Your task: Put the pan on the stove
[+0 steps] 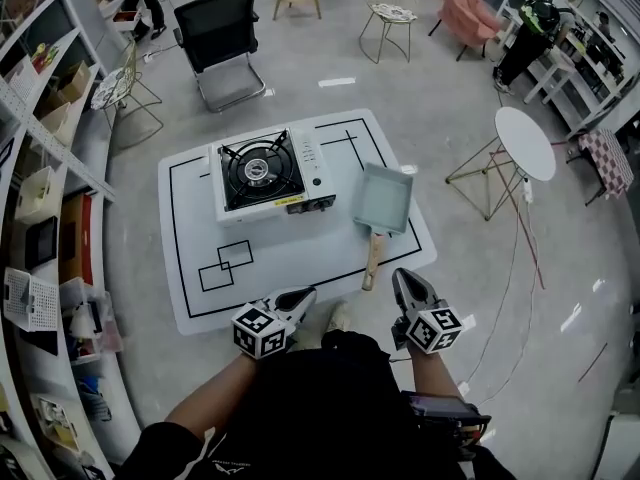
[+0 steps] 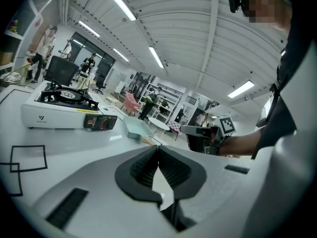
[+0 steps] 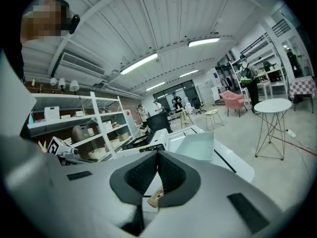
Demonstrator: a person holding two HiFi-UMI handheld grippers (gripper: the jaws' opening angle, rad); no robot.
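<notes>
The pan (image 1: 385, 198) is not yet on the stove (image 1: 265, 173): it lies flat on the white surface (image 1: 300, 258) just to the right of the stove, so the whole lift and placement looks left to do. It is a shallow rectangular pan, pale blue-grey and empty, and its wooden handle (image 1: 372, 258) points back toward the person. The burner is bare. The right gripper (image 1: 402, 274) hovers near the handle's end with its jaws closed on nothing. The left gripper (image 1: 305, 293), at the near edge, also has its jaws closed and empty.
</notes>
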